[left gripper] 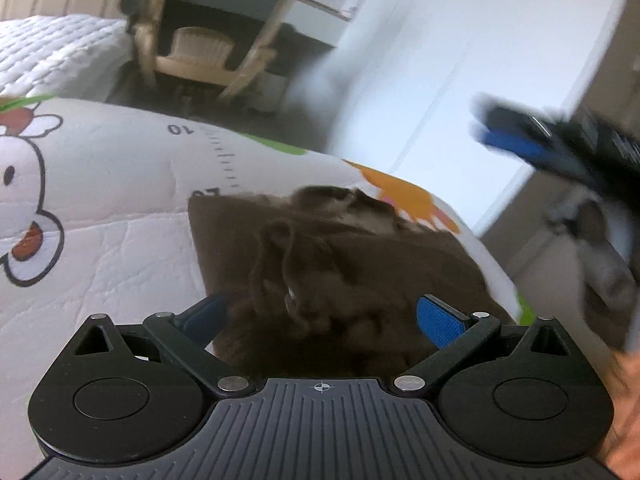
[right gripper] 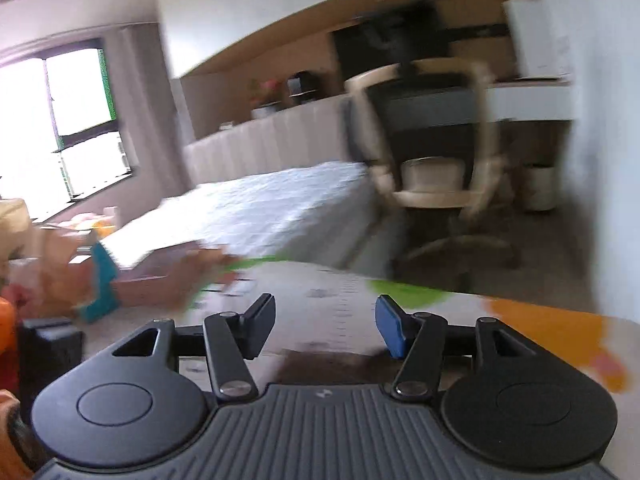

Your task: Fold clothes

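Left-wrist view.

**Q:** What does it show?

**A:** A dark brown garment (left gripper: 340, 264) lies on a white quilted play mat (left gripper: 120, 240) printed with a cartoon animal and a measuring scale. The garment looks partly folded: its edge toward the cartoon animal is straight and flat, while the middle is bunched and wrinkled. The left gripper (left gripper: 320, 320) hangs just over the garment's near edge. Its blue pads (left gripper: 440, 320) stand spread apart, with cloth visible between them but not pinched, so this claw reads as released.

**Q:** And the other tool?

**A:** The right gripper (left gripper: 516, 136) appears blurred, raised above the garment's far side and well apart from it. In the right-wrist view, the same gripper (right gripper: 326, 326) has its fingers spread wide with nothing between them, so it is released too. Only a sliver of brown cloth (right gripper: 332, 364) shows below the fingers there. Beyond the mat are a bed with a white coverlet (right gripper: 256, 208) and a cream office chair (right gripper: 436, 160), both smeared by motion.

**Q:** How far along is the folding?

**A:** My judgement is midway. At least one fold seems made, given the straight edge. The crumpled middle needs smoothing and probably another fold. Neither tool holds the garment, so a fresh grasp would come first.
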The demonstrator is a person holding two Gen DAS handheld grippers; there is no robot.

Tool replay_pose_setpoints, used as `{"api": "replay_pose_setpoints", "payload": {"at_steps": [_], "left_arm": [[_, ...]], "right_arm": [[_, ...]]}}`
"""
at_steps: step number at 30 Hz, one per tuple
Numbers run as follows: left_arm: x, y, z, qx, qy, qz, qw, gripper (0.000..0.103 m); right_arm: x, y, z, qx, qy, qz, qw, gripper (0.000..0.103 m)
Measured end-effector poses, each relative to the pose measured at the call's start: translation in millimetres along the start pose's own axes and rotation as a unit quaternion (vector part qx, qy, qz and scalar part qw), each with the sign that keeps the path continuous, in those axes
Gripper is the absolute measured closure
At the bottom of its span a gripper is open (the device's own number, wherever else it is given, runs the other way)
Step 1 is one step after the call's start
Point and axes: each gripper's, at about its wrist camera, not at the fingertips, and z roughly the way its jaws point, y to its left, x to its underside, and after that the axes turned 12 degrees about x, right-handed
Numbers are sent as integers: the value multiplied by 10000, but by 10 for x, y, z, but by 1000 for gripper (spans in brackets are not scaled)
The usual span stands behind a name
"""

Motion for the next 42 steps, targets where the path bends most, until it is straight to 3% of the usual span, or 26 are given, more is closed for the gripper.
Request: {"api": "replay_pose_setpoints", "payload": {"at_steps": [4,9,11,13,14,18,21,23,24,25,26,30,33,36,38,40,41,42], "left_arm": [[-52,78,296,-245,75,-181,9995,0],[-56,22,479,-580,171,13,9982,6],[-66,-23,490,-883,71,199,9959,42],[-140,-66,491,-875,35,379,9954,77],[-209,-107,451,-815,-94,483,9955,79],[-429,-256,278,-755,-574,1112,9893,79],[-338,-128,365,-1014,-169,1166,9879,74],[-188,4,473,-1282,293,1206,9839,64],[-120,60,500,-1359,449,1245,9818,48],[-86,87,468,-1371,474,1308,9807,36],[-52,114,434,-1381,494,1372,9796,33],[-307,234,182,-1096,361,981,9885,8],[-553,474,206,-895,350,144,9953,9],[-641,734,380,-901,388,-595,9934,9],[-650,844,483,-919,351,-925,9908,8],[-631,744,580,-1180,188,-650,9907,9],[-614,684,638,-1339,171,-488,9897,12],[-584,603,689,-1472,194,-251,9886,25]], "right_arm": [[437,-317,-38,763,273,-330,9962,47],[999,-499,193,1031,1038,-586,9875,47],[1070,-499,229,1026,1078,-639,9868,47],[994,-484,197,1018,950,-667,9880,47],[934,-458,165,1033,801,-713,9888,47],[707,-360,51,980,203,-930,9906,47],[731,-326,218,906,527,-1059,9888,47],[864,-324,403,946,928,-1280,9829,48],[944,-331,494,976,1118,-1406,9789,48],[965,-360,507,911,1128,-1387,9797,47],[908,-417,481,830,1154,-1233,9821,47],[584,-799,354,769,952,-295,9920,47],[502,-1147,499,891,1040,551,9890,47],[554,-1358,771,1031,1316,1127,9795,47],[640,-1335,916,1070,1368,1191,9776,47],[691,-1225,994,1012,1346,992,9807,56],[697,-1146,1015,944,1345,789,9832,69],[709,-1060,1017,950,1347,607,9844,75]]}}
